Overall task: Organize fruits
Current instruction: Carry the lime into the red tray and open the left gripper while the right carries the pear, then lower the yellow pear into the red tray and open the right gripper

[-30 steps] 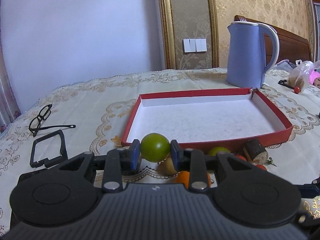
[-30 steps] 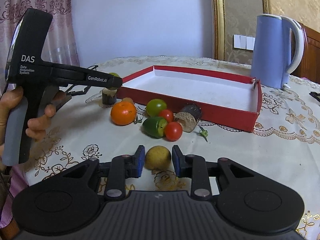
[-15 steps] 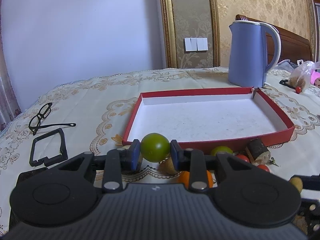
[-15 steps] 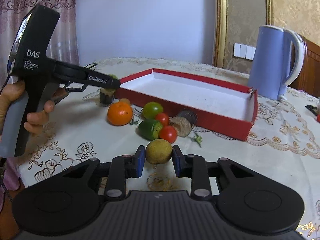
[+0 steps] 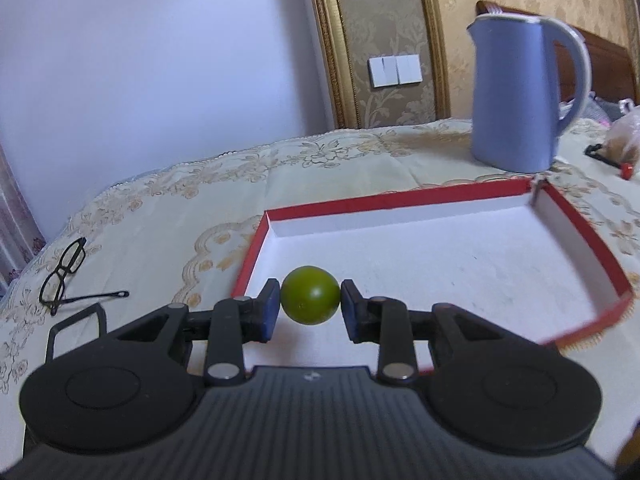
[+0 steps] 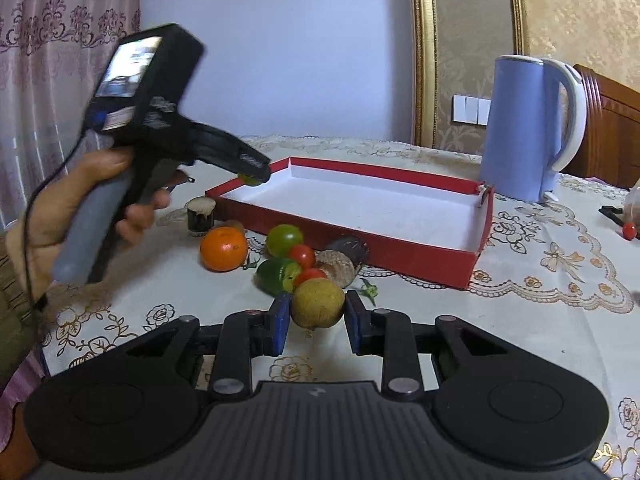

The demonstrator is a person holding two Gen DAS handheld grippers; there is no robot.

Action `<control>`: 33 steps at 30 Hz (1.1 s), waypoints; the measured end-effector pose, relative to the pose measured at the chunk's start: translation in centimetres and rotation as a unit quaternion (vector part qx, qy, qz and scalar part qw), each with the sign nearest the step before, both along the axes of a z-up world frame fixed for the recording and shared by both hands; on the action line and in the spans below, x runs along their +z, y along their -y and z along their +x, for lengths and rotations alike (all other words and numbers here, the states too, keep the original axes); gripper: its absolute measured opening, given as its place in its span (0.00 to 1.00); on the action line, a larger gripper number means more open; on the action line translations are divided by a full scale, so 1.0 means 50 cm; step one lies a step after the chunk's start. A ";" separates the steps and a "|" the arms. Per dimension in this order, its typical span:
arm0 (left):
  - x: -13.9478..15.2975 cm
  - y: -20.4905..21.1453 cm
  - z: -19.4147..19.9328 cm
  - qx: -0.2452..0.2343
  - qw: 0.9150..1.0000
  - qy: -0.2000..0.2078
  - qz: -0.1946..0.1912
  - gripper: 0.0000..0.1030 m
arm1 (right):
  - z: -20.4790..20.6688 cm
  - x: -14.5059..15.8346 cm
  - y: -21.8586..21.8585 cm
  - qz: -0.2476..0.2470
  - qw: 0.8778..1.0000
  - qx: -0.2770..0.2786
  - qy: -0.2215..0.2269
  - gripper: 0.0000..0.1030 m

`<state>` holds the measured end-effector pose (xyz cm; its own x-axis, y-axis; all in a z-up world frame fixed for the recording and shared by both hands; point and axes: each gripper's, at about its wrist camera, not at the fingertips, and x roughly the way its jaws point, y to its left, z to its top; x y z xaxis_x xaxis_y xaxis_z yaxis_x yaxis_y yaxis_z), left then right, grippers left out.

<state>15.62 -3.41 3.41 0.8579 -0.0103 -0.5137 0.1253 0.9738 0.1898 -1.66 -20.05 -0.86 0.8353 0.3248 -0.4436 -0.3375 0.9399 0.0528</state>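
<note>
My left gripper [image 5: 310,312] is shut on a round green fruit [image 5: 310,295] and holds it above the near left corner of the red tray [image 5: 584,236], white inside. In the right wrist view the left gripper [image 6: 256,174] hangs over the red tray's [image 6: 400,258] left corner. My right gripper [image 6: 318,320] is shut on a yellow-brown fruit [image 6: 318,302], lifted above the tablecloth. On the cloth before the tray lie an orange [image 6: 223,249], a green tomato [image 6: 285,239], red tomatoes [image 6: 302,255], a green fruit [image 6: 276,274] and brown pieces [image 6: 340,266].
A blue kettle [image 5: 524,96] stands behind the tray's far right corner. Glasses [image 5: 66,272] and a black frame [image 5: 76,326] lie on the cloth at the left. A small dark cylinder [image 6: 201,216] stands left of the tray. A bag [image 5: 622,142] lies at the far right.
My left gripper has risen and moved forward with the green fruit, from before the tray wall to over its corner. My right gripper has lifted the yellow-brown fruit off the cloth.
</note>
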 end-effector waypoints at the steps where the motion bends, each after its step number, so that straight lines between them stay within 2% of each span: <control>1: -0.001 0.005 0.010 0.001 1.000 -0.003 0.001 0.29 | 0.000 0.000 0.002 0.001 1.000 -0.001 0.000 0.27; 9: -0.004 0.036 0.072 0.015 1.000 -0.027 0.008 0.31 | 0.005 0.005 0.018 0.004 1.000 -0.010 0.004 0.27; 13: 0.002 0.031 0.062 0.026 0.999 -0.017 0.013 0.51 | 0.008 0.006 0.018 0.004 1.000 -0.009 0.006 0.27; 15: 0.009 0.017 0.046 0.035 0.999 -0.010 0.006 0.54 | 0.010 0.007 0.018 0.003 1.000 -0.009 0.007 0.27; 17: 0.020 -0.008 0.020 0.046 0.999 0.003 -0.018 0.67 | 0.015 0.010 0.020 0.003 1.000 -0.011 0.008 0.27; 19: 0.027 -0.041 -0.017 0.060 0.996 0.023 -0.055 0.84 | 0.022 0.014 0.025 0.000 1.000 -0.018 0.013 0.27; 20: 0.028 -0.058 -0.036 0.069 0.994 0.033 -0.074 0.87 | 0.027 0.017 0.028 -0.001 1.000 -0.023 0.015 0.27; 25: 0.005 -0.117 -0.119 0.102 0.985 0.057 -0.124 0.89 | 0.058 0.030 0.044 0.001 0.999 -0.040 0.022 0.27; 30: -0.018 -0.168 -0.169 0.120 0.976 0.051 -0.173 0.89 | 0.089 0.049 0.039 -0.009 0.998 -0.041 0.038 0.27; 33: -0.026 -0.191 -0.193 0.120 0.974 0.049 -0.184 0.91 | 0.135 0.063 0.041 -0.002 0.998 -0.045 0.033 0.27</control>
<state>5.96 6.15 2.12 0.9030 0.0286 -0.4288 -0.1151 0.9774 -0.1772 5.10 -22.11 2.28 0.8887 0.2456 -0.3873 -0.2541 0.9667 0.0301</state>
